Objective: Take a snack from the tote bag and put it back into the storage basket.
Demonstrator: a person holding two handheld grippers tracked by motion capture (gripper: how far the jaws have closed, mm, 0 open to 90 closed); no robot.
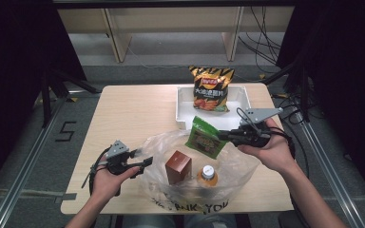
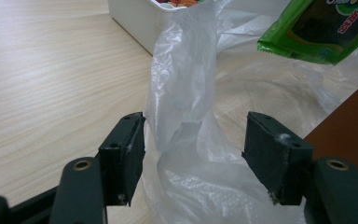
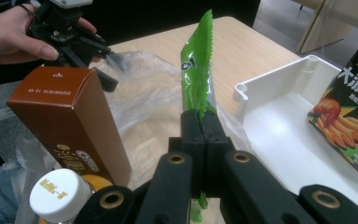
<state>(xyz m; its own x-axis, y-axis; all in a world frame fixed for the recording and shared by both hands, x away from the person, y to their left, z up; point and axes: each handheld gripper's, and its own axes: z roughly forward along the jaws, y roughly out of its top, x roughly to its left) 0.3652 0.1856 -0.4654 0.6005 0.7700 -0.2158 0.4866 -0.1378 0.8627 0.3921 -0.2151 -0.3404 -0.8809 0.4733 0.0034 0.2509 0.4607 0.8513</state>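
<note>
- Green snack packet (image 1: 204,137) hangs clamped in the right gripper (image 1: 224,135), seen from the high view, above the far rim of the clear plastic bag (image 1: 228,173). Inside that bag stand a brown box (image 1: 178,166) and an orange bottle (image 1: 207,175). Beyond the bag sits a white tray (image 1: 185,107) with a chip bag (image 1: 211,89) leaning in it. The left gripper (image 1: 140,164) meets the bag's left edge.
- Left gripper view: the jaws stand apart, bag plastic (image 2: 186,116) rising between them unpinched; the green packet (image 2: 321,32) shows beyond the bag.
- Right gripper view: jaws pressed together on the packet's (image 3: 198,79) edge; the box (image 3: 70,121) lies left of it, the tray (image 3: 279,126) right.
</note>
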